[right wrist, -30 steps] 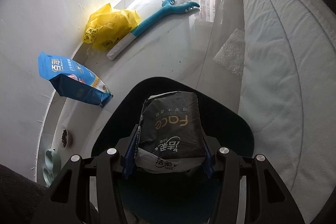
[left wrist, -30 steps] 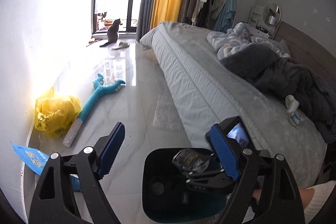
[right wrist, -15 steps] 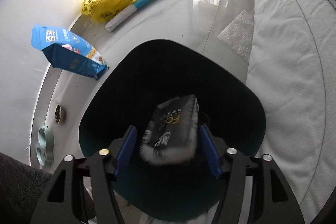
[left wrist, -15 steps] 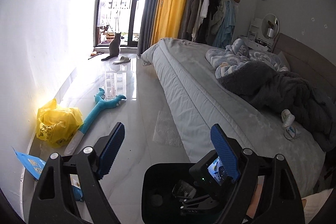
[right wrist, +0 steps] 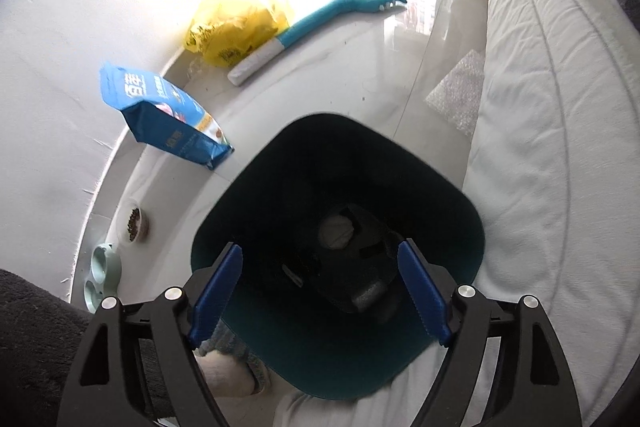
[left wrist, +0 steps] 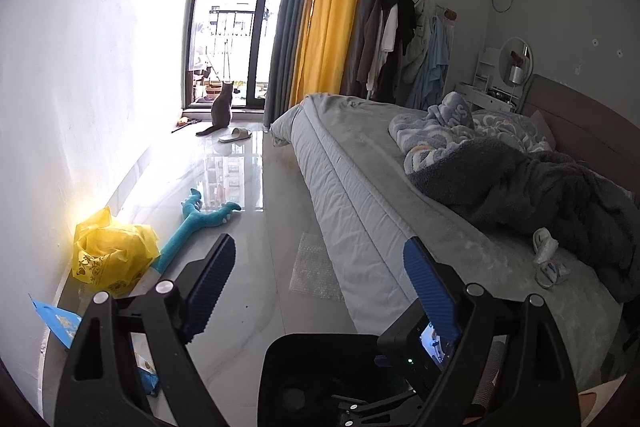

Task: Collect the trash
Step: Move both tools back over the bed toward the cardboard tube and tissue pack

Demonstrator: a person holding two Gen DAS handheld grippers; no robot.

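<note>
A dark teal trash bin stands on the floor beside the bed. The black tissue pack lies at its bottom. My right gripper is open and empty right above the bin's mouth. My left gripper is open and empty, raised above the bin and facing the room. A yellow plastic bag lies by the wall; it also shows in the left wrist view. A bubble wrap sheet lies on the floor against the bed.
A blue pet food bag leans on the wall. A teal plush toy lies on the floor. Pet bowls stand near the wall. The bed fills the right side. A cat sits at the balcony door.
My right gripper opened and let the black tissue pack go; it fell into the bin. My left gripper tilted up away from the bin.
</note>
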